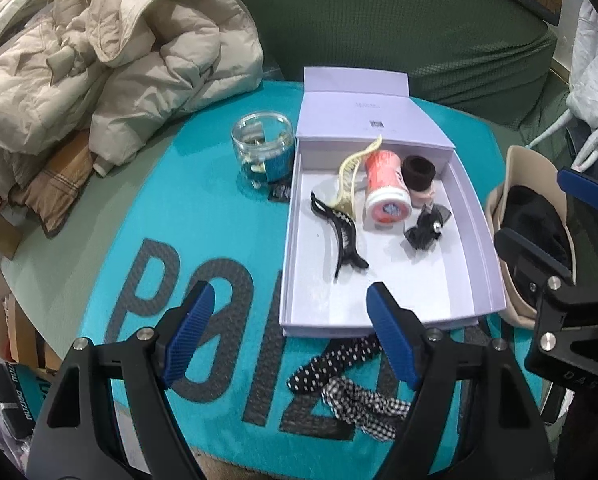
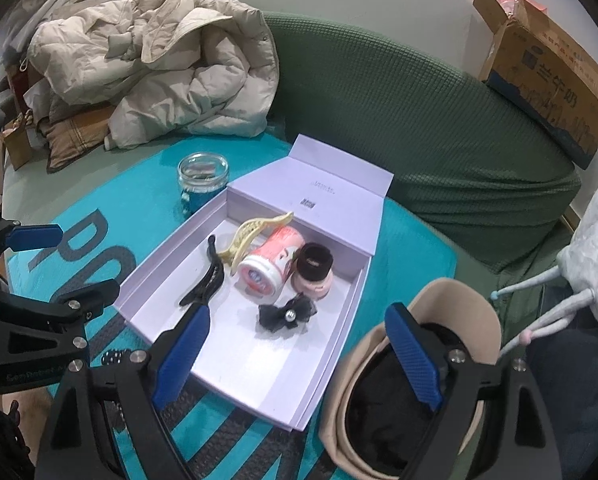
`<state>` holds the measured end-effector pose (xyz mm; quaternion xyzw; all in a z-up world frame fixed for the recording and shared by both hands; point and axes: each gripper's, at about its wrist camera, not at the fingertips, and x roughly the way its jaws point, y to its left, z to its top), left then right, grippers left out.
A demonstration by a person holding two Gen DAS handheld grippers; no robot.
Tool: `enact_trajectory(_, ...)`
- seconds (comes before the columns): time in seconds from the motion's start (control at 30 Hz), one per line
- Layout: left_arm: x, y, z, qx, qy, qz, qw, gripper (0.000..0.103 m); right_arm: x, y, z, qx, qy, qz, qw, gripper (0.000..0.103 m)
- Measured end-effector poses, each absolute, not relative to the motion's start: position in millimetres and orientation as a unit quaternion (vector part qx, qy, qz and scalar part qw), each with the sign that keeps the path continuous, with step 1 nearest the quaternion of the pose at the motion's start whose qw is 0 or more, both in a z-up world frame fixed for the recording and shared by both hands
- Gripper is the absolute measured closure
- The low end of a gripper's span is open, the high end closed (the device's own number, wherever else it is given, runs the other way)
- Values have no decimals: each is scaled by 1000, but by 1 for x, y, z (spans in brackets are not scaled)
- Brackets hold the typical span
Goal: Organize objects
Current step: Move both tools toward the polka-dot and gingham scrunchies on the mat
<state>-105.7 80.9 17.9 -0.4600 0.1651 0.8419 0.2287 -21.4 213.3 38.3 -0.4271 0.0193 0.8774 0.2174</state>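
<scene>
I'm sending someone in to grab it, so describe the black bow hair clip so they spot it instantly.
Find the open lilac cardboard box on the teal towel. Inside, nearest the front, lies the black gauzy bow hair clip, before the pink cylindrical canister. Unlike the glossy black plastic claw clip, it's soft, with a central pearl.

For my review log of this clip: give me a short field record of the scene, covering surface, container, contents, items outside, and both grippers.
surface: teal mat
container: open lilac box
in box: black claw clip; cream claw clip; red-and-white canister, lying down; black bow
outside box: glass jar; polka-dot scrunchie; gingham scrunchie; beige cap
left gripper: open, empty
right gripper: open, empty
</scene>
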Motion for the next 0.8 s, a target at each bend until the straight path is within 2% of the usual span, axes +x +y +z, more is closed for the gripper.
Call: enact_trajectory(0.8,-64,50,-25,-497,149,824,227,25,10,173,3,-451,19,875,174,13)
